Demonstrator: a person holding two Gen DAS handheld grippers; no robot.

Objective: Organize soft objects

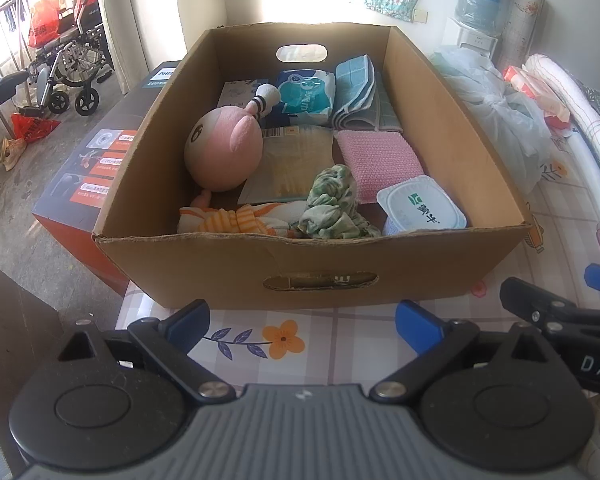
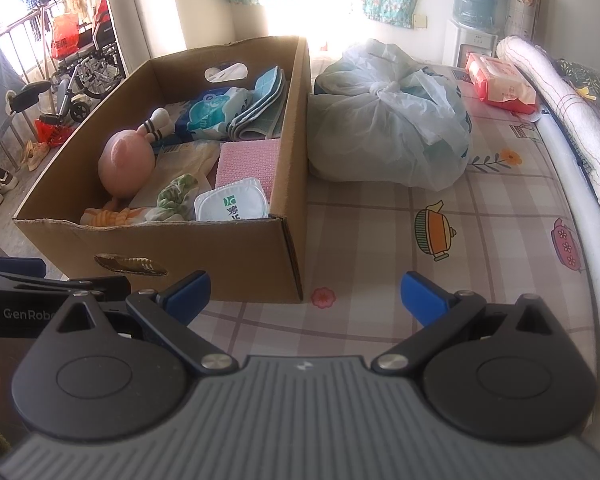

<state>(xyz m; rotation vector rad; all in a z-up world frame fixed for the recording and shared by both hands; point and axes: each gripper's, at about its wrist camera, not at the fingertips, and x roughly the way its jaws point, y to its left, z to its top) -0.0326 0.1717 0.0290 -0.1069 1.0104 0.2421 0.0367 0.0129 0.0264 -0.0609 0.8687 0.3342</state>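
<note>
My left gripper [image 1: 302,326] and right gripper [image 2: 305,294] are hovering over the flowered cloth [image 1: 340,344], fingers spread wide, grasping nothing. The box [image 1: 312,256] ahead is holding the pink doll [image 1: 220,152], pink cloth [image 1: 376,164] and green rag [image 1: 332,204]. Only the right view is showing the tied bag [image 2: 388,120] fully beside the box; "GenRobo" is reading on the left gripper there.
</note>
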